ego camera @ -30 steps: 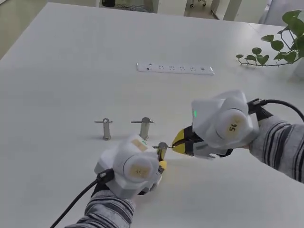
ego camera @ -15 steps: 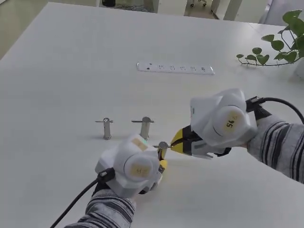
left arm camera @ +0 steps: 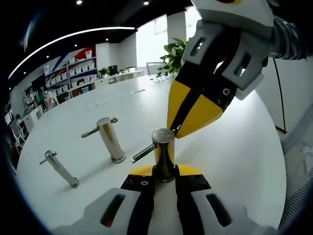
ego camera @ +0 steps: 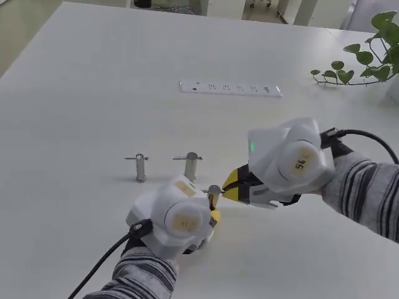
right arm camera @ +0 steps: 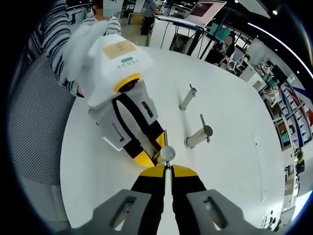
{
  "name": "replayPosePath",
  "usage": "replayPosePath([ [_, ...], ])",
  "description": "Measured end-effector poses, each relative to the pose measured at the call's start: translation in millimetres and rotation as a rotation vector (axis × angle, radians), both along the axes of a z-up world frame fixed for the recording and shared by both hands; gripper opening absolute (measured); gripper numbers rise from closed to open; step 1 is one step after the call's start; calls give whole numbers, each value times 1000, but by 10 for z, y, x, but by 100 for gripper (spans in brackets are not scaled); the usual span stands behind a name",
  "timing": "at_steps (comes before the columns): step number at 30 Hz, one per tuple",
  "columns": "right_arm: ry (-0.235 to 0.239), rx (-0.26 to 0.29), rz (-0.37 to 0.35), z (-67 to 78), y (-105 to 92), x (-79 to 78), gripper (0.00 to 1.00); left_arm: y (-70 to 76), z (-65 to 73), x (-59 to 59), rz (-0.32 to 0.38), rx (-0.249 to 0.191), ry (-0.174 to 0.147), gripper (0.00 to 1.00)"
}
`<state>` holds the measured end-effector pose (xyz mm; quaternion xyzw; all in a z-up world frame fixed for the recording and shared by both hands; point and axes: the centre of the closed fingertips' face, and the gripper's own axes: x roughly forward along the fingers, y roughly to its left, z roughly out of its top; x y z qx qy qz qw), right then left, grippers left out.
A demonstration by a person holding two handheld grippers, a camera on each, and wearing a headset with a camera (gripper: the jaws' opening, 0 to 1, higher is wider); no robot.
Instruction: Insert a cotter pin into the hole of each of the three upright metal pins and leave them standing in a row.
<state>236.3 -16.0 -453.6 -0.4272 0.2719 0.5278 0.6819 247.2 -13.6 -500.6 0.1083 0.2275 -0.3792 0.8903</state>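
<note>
The third metal pin stands upright with my left gripper shut on its lower part. In the left gripper view this pin rises between the jaws, and a cotter pin sticks out of its hole to the left. My right gripper meets the pin head from the right, shut on the cotter pin's other end. In the right gripper view, the right gripper has its yellow tips closed just below the pin head. Two other metal pins stand to the left, each with a cotter pin through it.
A white power strip lies farther back on the white table. A potted plant's leaves reach in at the far right. Each gripper trails a black cable toward me.
My right gripper has edged a little to the left, closer to the held pin's head. The left gripper and the two standing pins have stayed put.
</note>
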Motion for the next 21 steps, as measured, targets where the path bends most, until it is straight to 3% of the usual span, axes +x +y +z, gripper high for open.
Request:
replayPosePath([
  [7,-7,10,6,40,3,10,9,98,27,-29,-7,21,18,25],
  [10,29,67,-26,90,62,5,11,153,119,-35,-16,6,10,31],
  [13,95,129,-76,114,121,-18,14,195,225,-39,-18,-38,17,36],
  [16,107,135,-85,106,131,12,16,243,321,-42,10,-101,45,39],
  [21,172,182,-134,73,195,35,14,361,440,-75,18,-94,24,44],
])
